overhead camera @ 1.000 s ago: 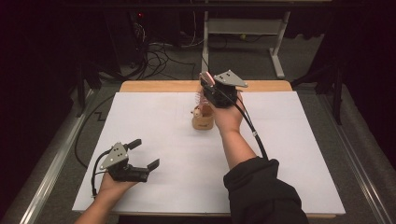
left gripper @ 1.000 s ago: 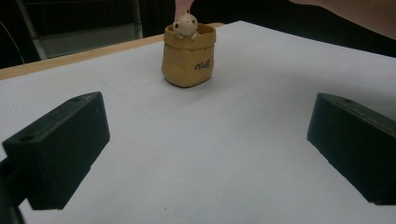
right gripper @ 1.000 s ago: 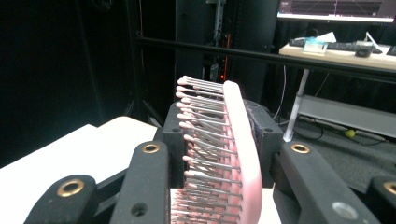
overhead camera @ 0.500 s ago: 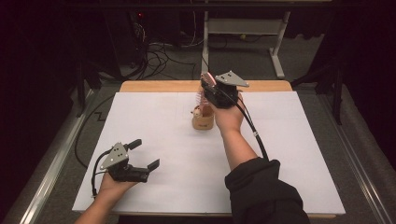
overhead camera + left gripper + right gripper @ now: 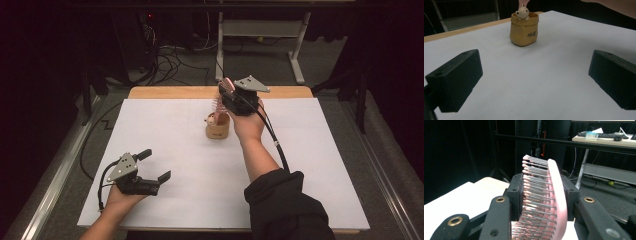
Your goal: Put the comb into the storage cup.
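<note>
We have the pink hairbrush [image 5: 544, 200] standing in the yellow pot [image 5: 218, 128], right gripper [image 5: 226, 96] pinching it though loosening; letting go remains. Left gripper [image 5: 156, 165] rests spread, near left.

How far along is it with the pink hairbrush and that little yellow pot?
Done: the pink hairbrush stands upright with its lower end in the yellow pot, beside a small animal figure. In hand: the right claw has the brush head between its jaws, which have just been opening slightly. Left: letting go fully and drawing away. The left claw rests open near the table's front edge.
</note>
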Demonstrator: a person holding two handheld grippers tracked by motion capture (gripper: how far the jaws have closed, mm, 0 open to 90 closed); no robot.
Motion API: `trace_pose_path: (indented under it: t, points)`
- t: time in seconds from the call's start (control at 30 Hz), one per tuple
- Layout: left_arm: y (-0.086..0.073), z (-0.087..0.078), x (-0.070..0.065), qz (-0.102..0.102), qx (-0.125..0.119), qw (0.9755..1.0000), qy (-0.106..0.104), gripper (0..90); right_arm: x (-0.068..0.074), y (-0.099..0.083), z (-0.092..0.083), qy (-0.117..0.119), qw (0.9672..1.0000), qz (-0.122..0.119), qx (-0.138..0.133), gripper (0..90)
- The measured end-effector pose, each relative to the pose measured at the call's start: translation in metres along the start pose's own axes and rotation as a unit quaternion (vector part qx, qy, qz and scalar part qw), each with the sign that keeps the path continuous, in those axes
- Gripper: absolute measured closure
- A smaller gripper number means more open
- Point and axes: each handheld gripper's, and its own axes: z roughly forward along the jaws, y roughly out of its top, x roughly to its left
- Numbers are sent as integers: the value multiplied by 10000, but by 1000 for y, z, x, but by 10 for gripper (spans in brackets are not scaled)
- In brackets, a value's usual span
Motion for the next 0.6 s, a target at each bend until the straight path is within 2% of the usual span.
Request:
trace_pose_path:
  t: [0.6]
  points:
    - [0, 0, 0, 26, 14, 10000, -11, 0, -11, -4, -4, -91, 9999, 124, 57, 574]
